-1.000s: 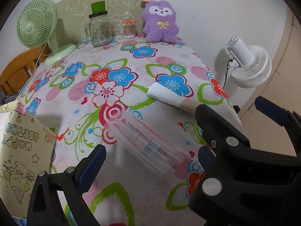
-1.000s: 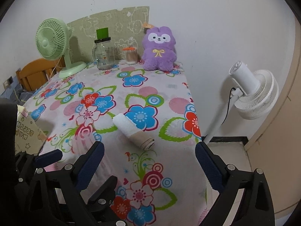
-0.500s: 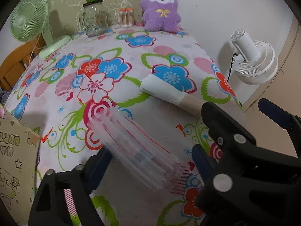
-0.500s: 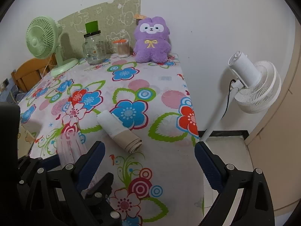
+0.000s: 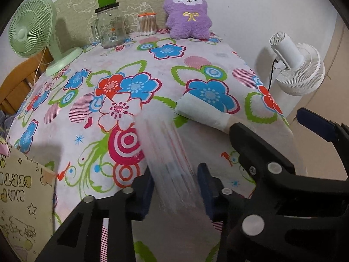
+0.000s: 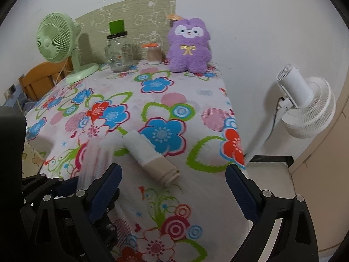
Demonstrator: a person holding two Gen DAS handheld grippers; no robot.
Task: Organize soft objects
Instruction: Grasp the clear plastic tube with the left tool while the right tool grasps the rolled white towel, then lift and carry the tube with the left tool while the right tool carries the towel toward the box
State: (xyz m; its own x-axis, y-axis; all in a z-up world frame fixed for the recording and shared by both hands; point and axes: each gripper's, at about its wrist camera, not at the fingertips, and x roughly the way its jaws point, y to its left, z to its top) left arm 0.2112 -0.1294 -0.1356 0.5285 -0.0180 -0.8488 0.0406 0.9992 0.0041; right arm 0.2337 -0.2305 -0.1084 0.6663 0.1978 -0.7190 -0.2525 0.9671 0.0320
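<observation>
Closing narrowly, the left gripper pinches the blurred clear plastic tube.

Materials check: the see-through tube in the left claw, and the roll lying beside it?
Tube: looks like thin clear plastic, glossy; the tablecloth pattern shows through its ribbed walls. The image is blurred, so rigid or soft is unclear. Roll: looks like matte fabric, white with a beige end; layered folds show at that end.
</observation>
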